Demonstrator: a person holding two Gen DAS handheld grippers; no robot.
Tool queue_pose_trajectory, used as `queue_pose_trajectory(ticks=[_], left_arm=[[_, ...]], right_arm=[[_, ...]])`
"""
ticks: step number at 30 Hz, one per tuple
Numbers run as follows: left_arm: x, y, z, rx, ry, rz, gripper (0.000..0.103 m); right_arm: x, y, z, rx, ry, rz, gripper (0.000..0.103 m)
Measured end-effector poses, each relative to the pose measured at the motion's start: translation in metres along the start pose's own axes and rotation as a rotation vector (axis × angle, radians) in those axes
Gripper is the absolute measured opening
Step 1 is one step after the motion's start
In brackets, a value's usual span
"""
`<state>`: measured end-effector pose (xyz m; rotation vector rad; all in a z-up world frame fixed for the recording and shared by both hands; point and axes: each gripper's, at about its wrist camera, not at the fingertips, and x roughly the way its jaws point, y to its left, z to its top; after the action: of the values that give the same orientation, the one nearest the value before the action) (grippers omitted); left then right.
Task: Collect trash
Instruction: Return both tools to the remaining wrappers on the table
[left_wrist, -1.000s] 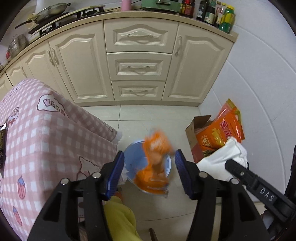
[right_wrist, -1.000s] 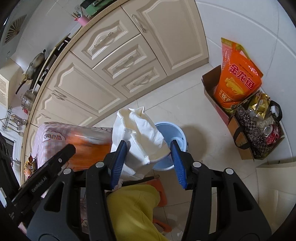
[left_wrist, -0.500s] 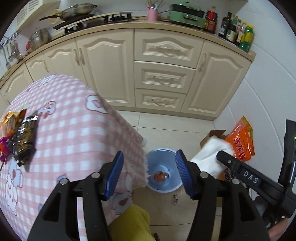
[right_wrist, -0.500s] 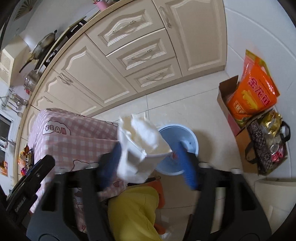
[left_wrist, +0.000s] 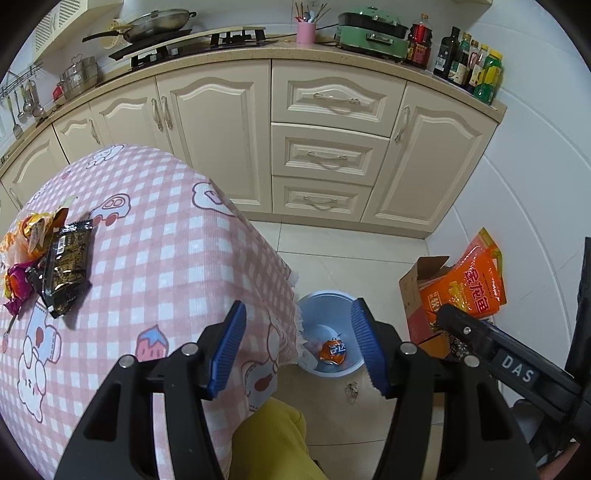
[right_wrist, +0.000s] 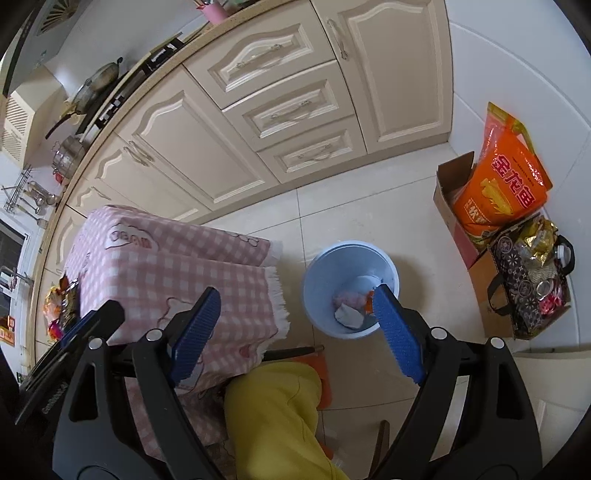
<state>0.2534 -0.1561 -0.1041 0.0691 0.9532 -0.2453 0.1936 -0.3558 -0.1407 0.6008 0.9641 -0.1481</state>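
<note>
Now back to the table for more. Both grippers empty: left gripper (left_wrist: 297, 345) jaws parted with nothing between, right gripper (right_wrist: 291, 338) spread wide, likewise bare. Orange wrapper (left_wrist: 333, 350) and crumpled white paper (right_wrist: 349, 315) lying inside the blue bin (right_wrist: 314, 273) on the floor beside the checked tablecloth (left_wrist: 155, 266). Remaining trash, a black snack packet (left_wrist: 68, 266) and orange-and-purple wrappers (left_wrist: 26, 240), heaped at the far table edge. Best approached low and flat, pinching the black packet by its near edge, jaws kept clear of the cloth.
</note>
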Motion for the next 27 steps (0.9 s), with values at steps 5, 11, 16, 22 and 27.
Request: queue_pose_trajectory(ticks=[5,11,16,22,27], left_arm=[[-0.014,0.004,-0.004,-0.002,-0.018,-0.006,0.059],[-0.033,0.013,-0.011,-0.008,-0.042,-0.007,0.059],[-0.050,0.028,-0.016,-0.026,-0.066,-0.006,0.059],[-0.067,0.057,-0.023,-0.069,-0.090,0.023,0.061],[-0.080,0.096,-0.029,-0.133,-0.109,0.069,0.064]], right_arm=[[-0.017,0.011,-0.008,-0.023,-0.022,-0.010,0.083],[-0.032,0.024,-0.019,-0.041,-0.041,-0.010,0.083],[-0.041,0.044,-0.027,-0.079,-0.046,0.000,0.083],[-0.043,0.076,-0.037,-0.132,-0.043,0.028,0.085],[-0.034,0.114,-0.047,-0.198,-0.011,0.058,0.085]])
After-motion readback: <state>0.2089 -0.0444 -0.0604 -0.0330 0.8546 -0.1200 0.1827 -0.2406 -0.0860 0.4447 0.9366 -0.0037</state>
